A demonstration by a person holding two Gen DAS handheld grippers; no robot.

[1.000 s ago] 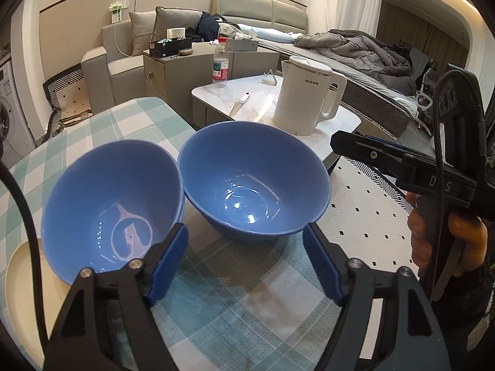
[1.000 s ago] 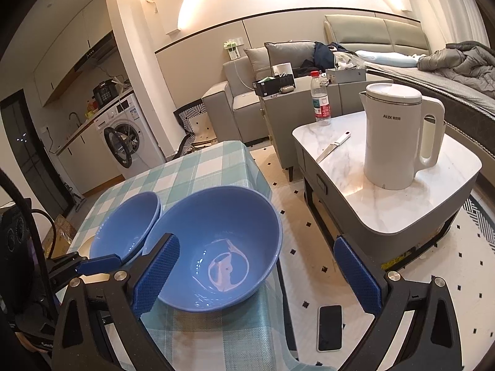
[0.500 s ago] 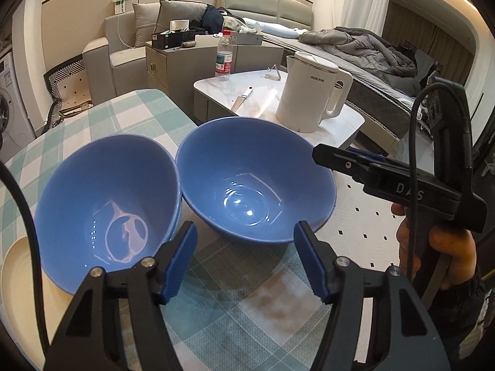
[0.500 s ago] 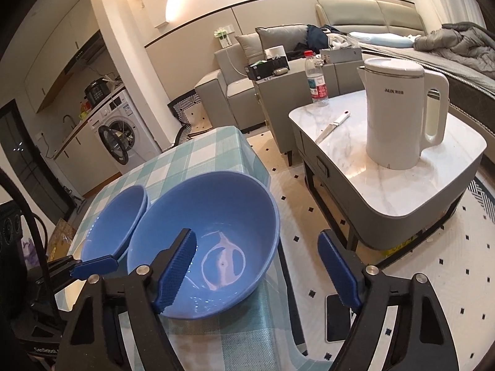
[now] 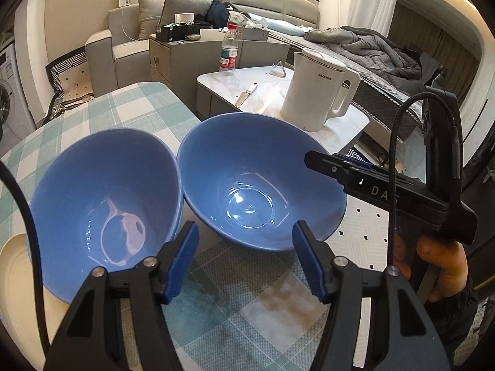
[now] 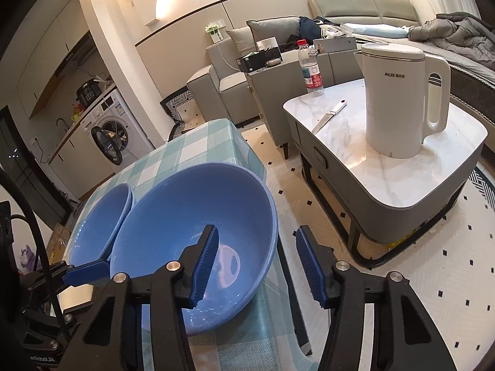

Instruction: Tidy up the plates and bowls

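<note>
Evidently we kept 2 blue bowls side by side on the checked table [image 5: 130, 105] for nesting. Our right gripper [image 6: 256, 262] straddled the nearer bowl [image 6: 191, 216]'s rim, jaws closing, not yet clamped. Left gripper [image 5: 244, 256] hovered short of the other bowl [image 5: 102, 198], narrowing on nothing.

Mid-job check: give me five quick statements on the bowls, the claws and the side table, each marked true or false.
1. Two blue bowls sit side by side on the checked tablecloth. True: the left bowl and the right bowl.
2. The right claw straddles the right bowl's rim, one finger inside. True; its jaws are closing.
3. The left claw clamps the left bowl. False: its jaws are closing with nothing between its pads.
4. The kettle stands on the checked tablecloth. False: it stands on the marble side table.
5. A knife lies on the side table. True.
</note>
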